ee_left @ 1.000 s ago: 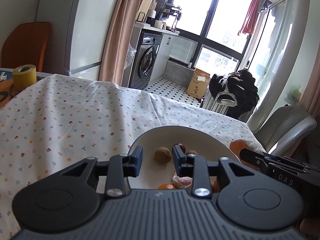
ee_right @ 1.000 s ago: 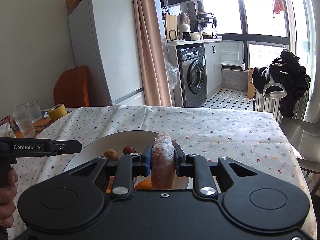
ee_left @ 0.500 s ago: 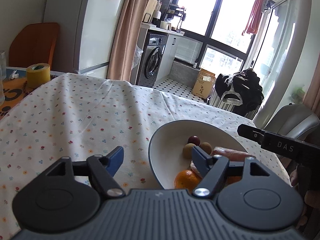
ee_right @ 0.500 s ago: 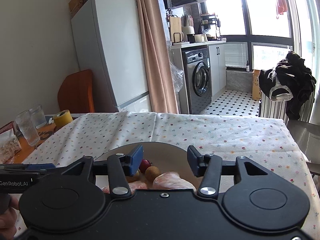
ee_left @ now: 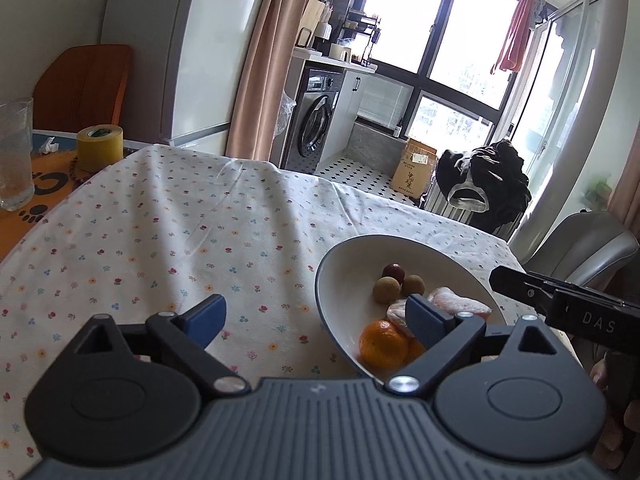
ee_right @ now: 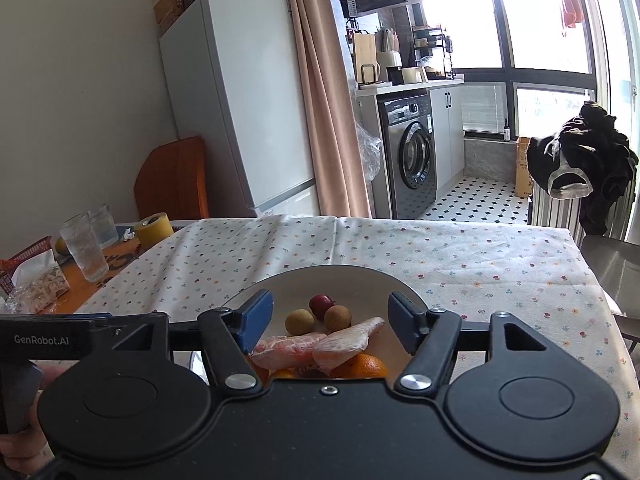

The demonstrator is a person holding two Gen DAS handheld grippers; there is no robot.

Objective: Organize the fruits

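A white bowl sits on the flowered tablecloth. It holds a red fruit, two brown round fruits, oranges and two plastic-wrapped orange pieces. My left gripper is open and empty, its right finger over the bowl's near side and its left finger over the cloth. My right gripper hangs open just above the wrapped pieces, holding nothing. The right gripper's black body shows at the right of the left wrist view.
A yellow tape roll, drinking glasses and a snack bag stand at the table's left end. A grey chair is at the right edge. Fridge and washing machine stand beyond.
The right gripper opened and let the wrapped piece drop into the bowl. The left gripper opened wide and shifted left, off the bowl's centre.
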